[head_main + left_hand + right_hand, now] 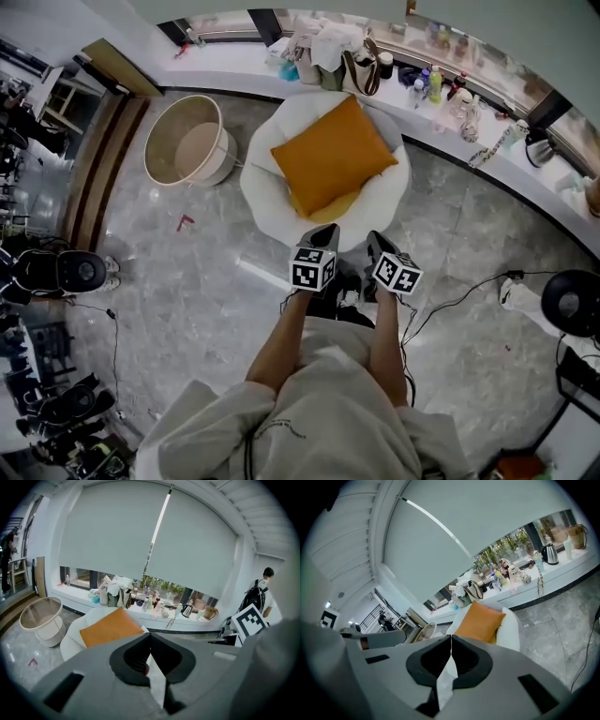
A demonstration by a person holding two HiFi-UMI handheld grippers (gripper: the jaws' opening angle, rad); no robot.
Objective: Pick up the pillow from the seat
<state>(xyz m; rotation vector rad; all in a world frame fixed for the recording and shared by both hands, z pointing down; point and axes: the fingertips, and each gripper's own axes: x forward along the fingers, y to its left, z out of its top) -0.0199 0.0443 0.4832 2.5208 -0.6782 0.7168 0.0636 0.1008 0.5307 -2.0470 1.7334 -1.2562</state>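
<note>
An orange pillow lies on a round white seat in the middle of the head view; a yellow cushion edge shows beneath it. The same pillow appears ahead in the left gripper view and, as the pillow, in the right gripper view. My left gripper and right gripper hover side by side just in front of the seat's near edge, apart from the pillow. Both have their jaws shut with nothing between them.
A beige round tub stands on the marble floor left of the seat. A white ledge behind carries bags and bottles. Cables trail on the floor at right. A person with a backpack stands far right.
</note>
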